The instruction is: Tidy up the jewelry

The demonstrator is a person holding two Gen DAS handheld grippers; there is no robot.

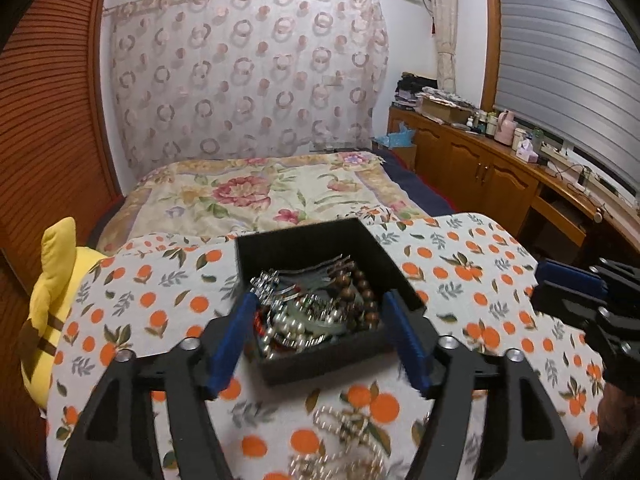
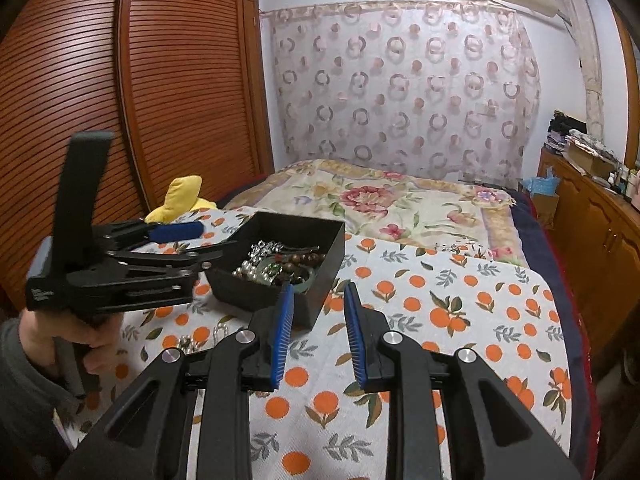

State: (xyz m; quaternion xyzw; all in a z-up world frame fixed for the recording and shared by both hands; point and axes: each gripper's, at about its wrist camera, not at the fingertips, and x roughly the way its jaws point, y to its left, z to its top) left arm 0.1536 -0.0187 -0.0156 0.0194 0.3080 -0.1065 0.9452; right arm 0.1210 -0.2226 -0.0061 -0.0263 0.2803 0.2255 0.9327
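A black open box point(image 1: 372, 240) point(image 2: 320, 280) sits on the orange-print cloth point(image 1: 460, 264) and holds mixed jewelry point(image 1: 316, 312) point(image 2: 280, 266): pearls, brown beads, a green bangle, silver pieces. My left gripper point(image 1: 320, 304) is open, its blue pads on either side of the box's near part, above it. A silver bead chain point(image 1: 344, 432) point(image 2: 200, 340) lies on the cloth in front of the box. My right gripper point(image 2: 319, 294) is open and empty, just right of the box's near corner. It also shows in the left wrist view point(image 1: 568, 284).
A yellow plush toy point(image 1: 52, 280) point(image 2: 180, 196) lies at the cloth's left edge. A floral bedspread point(image 1: 260, 192) lies beyond. A wooden slatted wardrobe point(image 2: 140, 100) stands at left, wooden cabinets point(image 1: 480, 168) with clutter at right.
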